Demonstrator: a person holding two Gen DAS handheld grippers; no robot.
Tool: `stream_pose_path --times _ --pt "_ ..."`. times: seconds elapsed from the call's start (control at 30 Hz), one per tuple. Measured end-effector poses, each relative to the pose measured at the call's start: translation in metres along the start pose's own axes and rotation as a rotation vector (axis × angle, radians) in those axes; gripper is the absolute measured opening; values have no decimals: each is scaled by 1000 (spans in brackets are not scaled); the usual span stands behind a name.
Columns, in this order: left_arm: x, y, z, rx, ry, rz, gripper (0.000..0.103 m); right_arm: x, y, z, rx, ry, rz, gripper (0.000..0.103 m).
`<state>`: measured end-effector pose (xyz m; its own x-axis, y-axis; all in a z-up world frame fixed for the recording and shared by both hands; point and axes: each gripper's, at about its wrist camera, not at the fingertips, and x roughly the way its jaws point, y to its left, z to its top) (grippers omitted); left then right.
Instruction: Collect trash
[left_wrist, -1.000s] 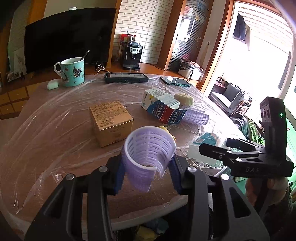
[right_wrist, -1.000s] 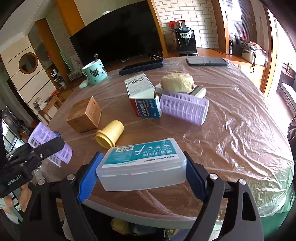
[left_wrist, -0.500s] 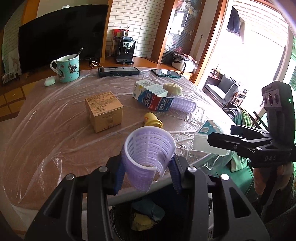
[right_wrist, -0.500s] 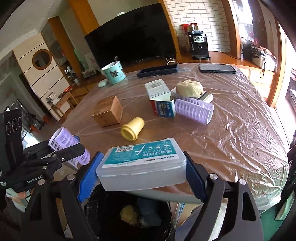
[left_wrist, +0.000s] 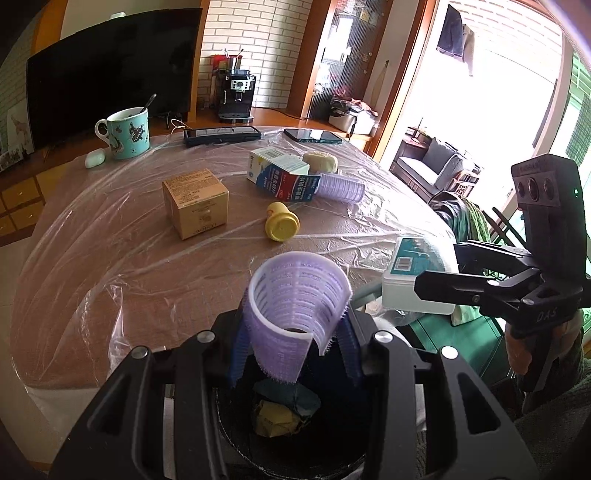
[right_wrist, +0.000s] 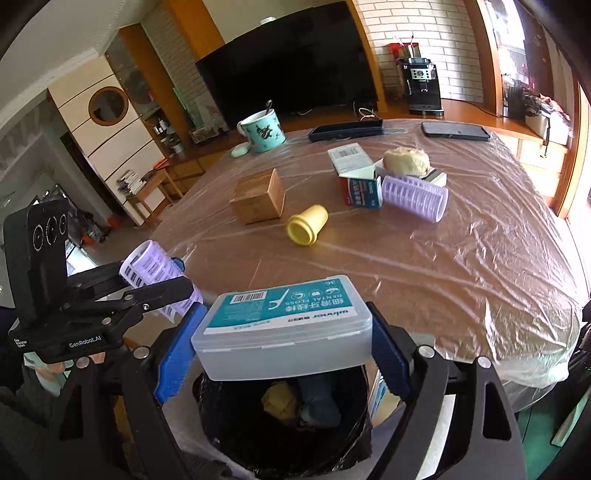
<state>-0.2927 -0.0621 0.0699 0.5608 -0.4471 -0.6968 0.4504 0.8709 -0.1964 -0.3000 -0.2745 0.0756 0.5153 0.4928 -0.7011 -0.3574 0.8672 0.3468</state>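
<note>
My left gripper (left_wrist: 293, 350) is shut on a purple hair roller (left_wrist: 295, 295), held over a black-lined trash bin (left_wrist: 236, 435) that has yellow and dark scraps inside. My right gripper (right_wrist: 282, 354) is shut on a clear dental floss box (right_wrist: 284, 325) with a teal label, also above the bin (right_wrist: 229, 424). Each gripper shows in the other's view: the right gripper (left_wrist: 436, 286) with the floss box (left_wrist: 410, 277), and the left gripper (right_wrist: 184, 286) with the roller (right_wrist: 147, 264). On the plastic-covered table (right_wrist: 443, 266) lie a yellow cap (right_wrist: 307, 225), another purple roller (right_wrist: 413, 197), a blue-red carton (right_wrist: 354, 173) and a brown box (right_wrist: 258, 201).
A teal mug (left_wrist: 127, 133) with a spoon, an earbud case (left_wrist: 94, 159), a dark case (left_wrist: 221, 134) and a phone (left_wrist: 312, 136) sit at the table's far side. A beige lump (right_wrist: 406, 161) rests behind the carton. A TV and coffee machine stand beyond.
Both grippers have drawn back from the table with their items. The trash bin has come into view beneath them, and the table items look farther away.
</note>
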Motion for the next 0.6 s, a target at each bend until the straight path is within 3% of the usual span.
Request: stream_pose_path --times 0.6 --pt "8 -13 -28 42 89 -1 43 9 10 -27 -33 82 4 83"
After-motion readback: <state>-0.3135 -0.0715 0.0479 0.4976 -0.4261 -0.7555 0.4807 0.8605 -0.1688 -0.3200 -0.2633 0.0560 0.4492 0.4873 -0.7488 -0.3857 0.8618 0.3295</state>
